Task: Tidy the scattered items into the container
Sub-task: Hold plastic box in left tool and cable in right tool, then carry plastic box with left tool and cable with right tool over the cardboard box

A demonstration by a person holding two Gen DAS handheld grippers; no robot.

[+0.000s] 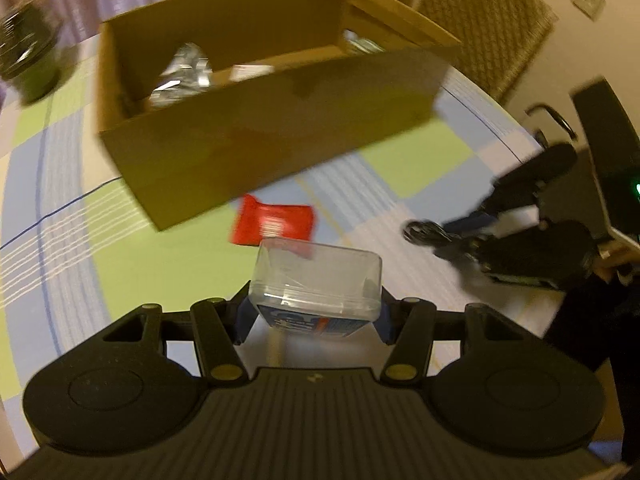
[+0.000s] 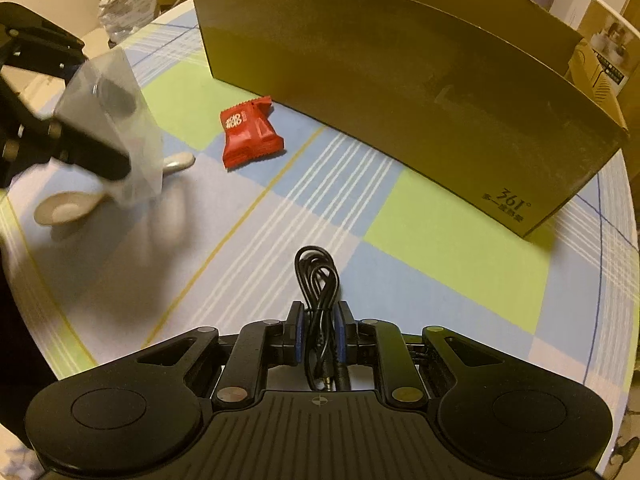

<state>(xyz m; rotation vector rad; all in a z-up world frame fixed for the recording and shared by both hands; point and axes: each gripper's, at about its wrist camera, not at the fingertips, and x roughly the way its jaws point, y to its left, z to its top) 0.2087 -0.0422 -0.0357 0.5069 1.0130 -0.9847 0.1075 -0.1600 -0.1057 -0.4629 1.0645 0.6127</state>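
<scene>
The task looked partly done. In the left wrist view the box (image 1: pixel 256 120) filled the upper centre of the frame, and inside it lay crinkled silver packets (image 1: pixel 182 76) and something white, too blurred to name. So some items were already in.

Both grippers were loaded. The left gripper (image 1: pixel 314 312), at lower centre of its own view, was clamped on a clear case (image 1: pixel 316 280) with a blue label at its base; the case was held above the cloth, short of the box. The blur suggested it was on the move. The right gripper (image 2: pixel 318 332), at lower centre of its view, was closed on a coiled black cable (image 2: pixel 318 280), whose loop stuck out ahead of the fingers and whose plug showed behind them. It too was outside the box, with the box wall across the upper right of that frame.

Left on the cloth (image 2: pixel 440 240) were a red candy (image 2: pixel 250 136), just in front of the box wall at centre left, and a pale spoon (image 2: pixel 68 206) at far left, partly hidden behind the case.

By my reckoning, two drops and two more pickups remained, as far as these views reached.
</scene>
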